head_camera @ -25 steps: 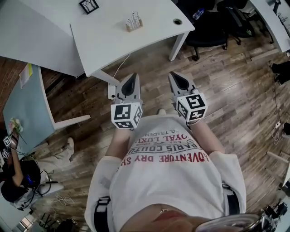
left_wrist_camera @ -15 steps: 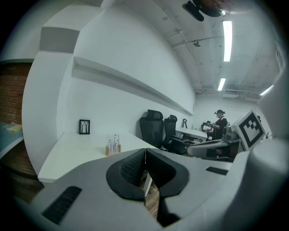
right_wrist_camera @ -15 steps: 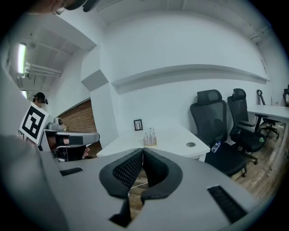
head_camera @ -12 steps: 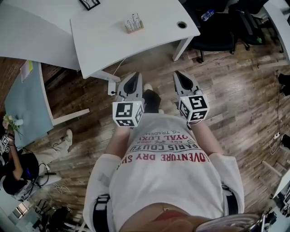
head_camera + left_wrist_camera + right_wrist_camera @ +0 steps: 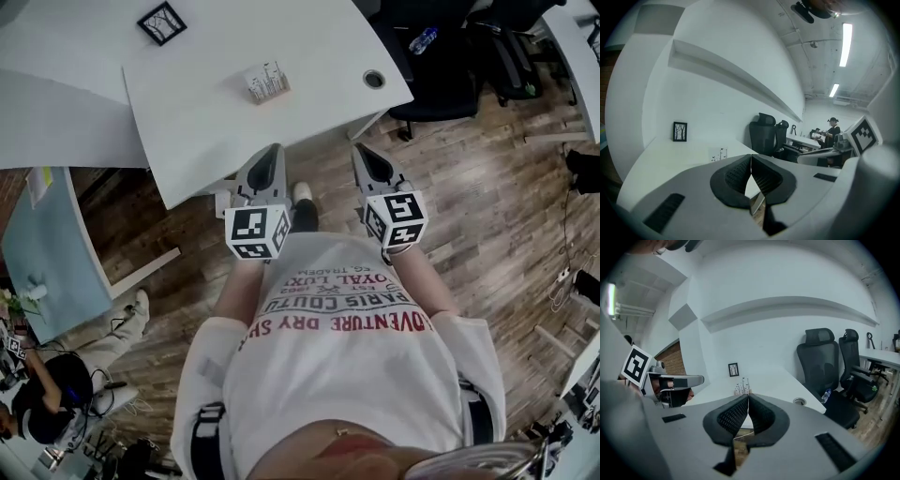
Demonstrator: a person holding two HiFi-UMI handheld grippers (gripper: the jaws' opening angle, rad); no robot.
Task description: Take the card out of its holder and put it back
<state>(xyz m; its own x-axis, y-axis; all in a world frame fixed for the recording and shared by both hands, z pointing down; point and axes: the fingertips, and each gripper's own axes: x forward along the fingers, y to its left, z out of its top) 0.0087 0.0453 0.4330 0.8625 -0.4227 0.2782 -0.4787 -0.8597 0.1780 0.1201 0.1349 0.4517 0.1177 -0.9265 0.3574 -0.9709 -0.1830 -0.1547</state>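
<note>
One grommet (image 5: 374, 79) near the card holder (image 5: 265, 82), outside the left gripper view.

I see white tee (image 5: 347, 375), red and dark print on chest, black bands on sleeves (image 5: 208, 436). Left claw (image 5: 270, 150), right claw (image 5: 360, 151): grey shells, black ribbed pads (image 5: 736, 174), white cube (image 5: 256, 232) with black square markers on each.

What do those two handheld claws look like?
The left claw and right claw are grey tapered shells with black ribbed pads, each carrying a white cube of black square markers. The person wears a white short-sleeved T-shirt with red lettering.
</note>
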